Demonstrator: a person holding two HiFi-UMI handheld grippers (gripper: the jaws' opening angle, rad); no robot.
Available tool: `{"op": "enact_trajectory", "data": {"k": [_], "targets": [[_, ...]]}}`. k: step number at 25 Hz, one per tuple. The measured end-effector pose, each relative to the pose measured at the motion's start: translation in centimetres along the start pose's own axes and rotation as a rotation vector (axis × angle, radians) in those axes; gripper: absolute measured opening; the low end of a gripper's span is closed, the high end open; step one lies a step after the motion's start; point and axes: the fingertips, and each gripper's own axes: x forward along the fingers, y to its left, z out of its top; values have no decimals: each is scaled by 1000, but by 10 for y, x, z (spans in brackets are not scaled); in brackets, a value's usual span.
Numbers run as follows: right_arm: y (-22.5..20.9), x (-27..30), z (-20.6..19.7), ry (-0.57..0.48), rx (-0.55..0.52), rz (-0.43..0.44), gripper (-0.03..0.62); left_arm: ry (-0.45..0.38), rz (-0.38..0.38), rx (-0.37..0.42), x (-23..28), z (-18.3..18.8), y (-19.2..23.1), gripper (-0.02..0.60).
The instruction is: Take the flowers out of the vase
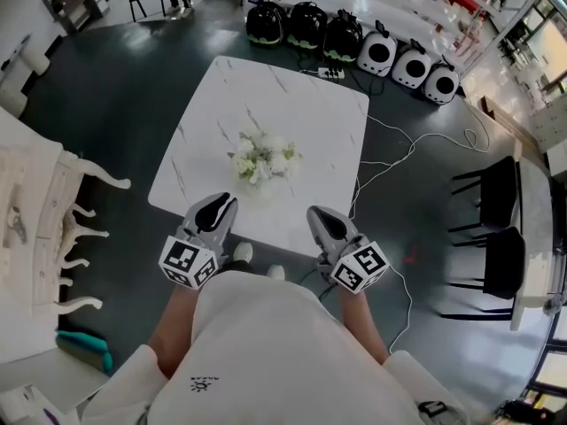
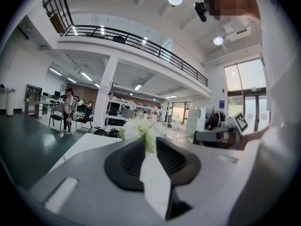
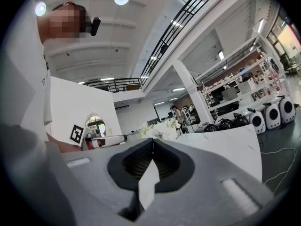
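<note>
Left gripper (jaws a sliver apart) and right gripper (jaws together) at near table edge, flowers well ahead.

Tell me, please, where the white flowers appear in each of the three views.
Head view: the flowers sit at the picture's centre, in the middle of the white table.
Left gripper view: the flowers are just left of centre, slightly below mid-height.
Right gripper view: the flowers are just right of centre, slightly below mid-height.
Shared landmark: the white table beneath them.
</note>
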Motion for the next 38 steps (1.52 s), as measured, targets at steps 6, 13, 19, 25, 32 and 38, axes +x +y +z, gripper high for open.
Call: {"op": "enact_trajectory", "data": {"k": [6,13,19,25,32,38], "targets": [[-4,12,1,-1,-4,-49,0,23,-81,-8,17,-1,10,221],[-13,30,11,-7,-12,-101,0,75,-203,17,41,-2,16,428],[-21,38,10,-10,-10,-146,0,121,-262,70,57,-10,23,458],[-27,42,11,-21,-8,-194,0,153,-296,73,72,-15,36,557],[-36,40,11,-19,-7,-246,0,206,-366,212,91,-37,32,561],[-41,37,9,-16,-7,-280,0,198,-437,200,97,-34,23,561]]}}
